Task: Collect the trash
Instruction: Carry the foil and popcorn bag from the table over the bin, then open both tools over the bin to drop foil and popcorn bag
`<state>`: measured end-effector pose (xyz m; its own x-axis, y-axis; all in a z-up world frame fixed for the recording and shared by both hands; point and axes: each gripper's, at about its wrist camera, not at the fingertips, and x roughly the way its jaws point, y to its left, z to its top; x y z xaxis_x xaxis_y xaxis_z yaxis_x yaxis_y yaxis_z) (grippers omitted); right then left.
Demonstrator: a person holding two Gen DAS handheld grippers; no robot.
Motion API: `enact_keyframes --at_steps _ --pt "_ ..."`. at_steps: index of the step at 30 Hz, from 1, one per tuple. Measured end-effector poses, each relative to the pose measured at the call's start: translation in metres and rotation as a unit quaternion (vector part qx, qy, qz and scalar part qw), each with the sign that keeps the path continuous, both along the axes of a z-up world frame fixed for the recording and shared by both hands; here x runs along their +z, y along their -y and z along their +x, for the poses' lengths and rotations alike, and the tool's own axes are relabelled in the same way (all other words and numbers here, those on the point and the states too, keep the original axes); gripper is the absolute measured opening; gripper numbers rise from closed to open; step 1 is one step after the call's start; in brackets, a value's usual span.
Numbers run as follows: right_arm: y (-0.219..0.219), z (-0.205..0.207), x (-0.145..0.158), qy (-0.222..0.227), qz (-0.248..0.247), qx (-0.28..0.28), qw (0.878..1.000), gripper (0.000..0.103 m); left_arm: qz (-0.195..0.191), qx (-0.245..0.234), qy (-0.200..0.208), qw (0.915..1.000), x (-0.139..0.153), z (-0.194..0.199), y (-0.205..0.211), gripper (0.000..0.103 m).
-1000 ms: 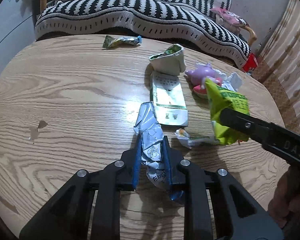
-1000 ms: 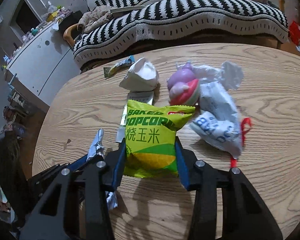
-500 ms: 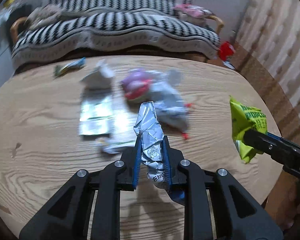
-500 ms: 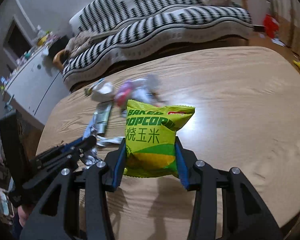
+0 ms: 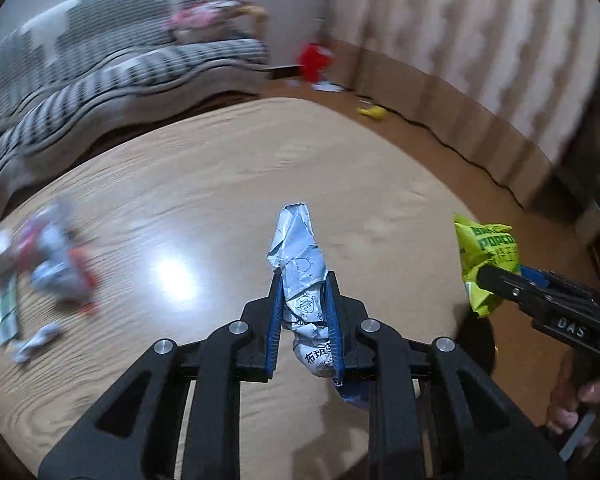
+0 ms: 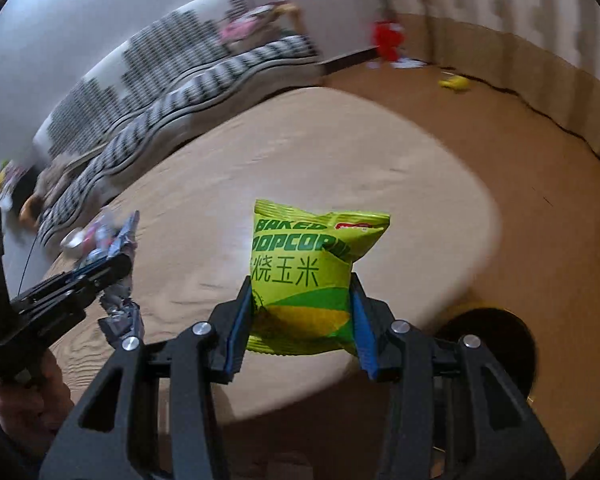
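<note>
Two hand-held grippers: left hand-held gripper [image 5: 303, 280] clamped one crumpled silver wrapper [image 5: 300, 264]; right hand-held gripper [image 6: 300, 284] clamped one green popcorn bag [image 6: 306, 276], both over the table [image 5: 220, 184]; blurred litter pile [image 5: 48, 264] near its left edge.

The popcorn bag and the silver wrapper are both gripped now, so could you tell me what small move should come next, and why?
Probably carry both on toward the dark round opening just past the table edge, likely a bin. The right tongs clamp the popcorn bag nearest it; the left tongs hold the silver wrapper.

Left tongs [image 5: 303, 300] clamp a crumpled silver wrapper [image 5: 300, 268] above the table [image 5: 220, 184].
</note>
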<state>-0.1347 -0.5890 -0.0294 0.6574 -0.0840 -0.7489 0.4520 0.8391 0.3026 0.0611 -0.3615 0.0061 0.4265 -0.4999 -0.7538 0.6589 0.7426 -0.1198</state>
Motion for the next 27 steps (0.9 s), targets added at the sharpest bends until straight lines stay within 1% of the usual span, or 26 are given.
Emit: enact_keyframes --at_steps 3,6,9,12,18,27 --pt "0.029 -0.037 -0.010 -0.012 -0.001 -0.047 0.999 0.045 0.008 -0.055 0.002 0.9984 -0.008 -0.030 0.051 0.019" --pt "0.058 -0.077 -0.026 -0.027 0.008 -0.099 0.995 0.045 0.013 -0.093 -0.002 0.9956 -0.016 -0.051 0.083 0.019" --pt "0.076 -0.102 -0.039 -0.040 0.023 -0.133 0.990 0.045 0.019 -0.134 -0.005 0.9907 -0.026 -0.078 0.119 0.019" --pt "0.086 -0.116 -0.046 -0.049 0.028 -0.150 0.987 0.045 0.025 -0.164 -0.006 0.9862 -0.034 -0.096 0.145 0.019" --pt "0.099 -0.131 -0.061 -0.067 0.046 -0.172 0.982 0.045 0.036 -0.204 -0.011 0.9781 -0.050 -0.119 0.177 0.020" --pt "0.103 -0.134 -0.065 -0.065 0.050 -0.177 0.981 0.045 0.045 -0.222 -0.021 0.9738 -0.061 -0.122 0.194 0.020"
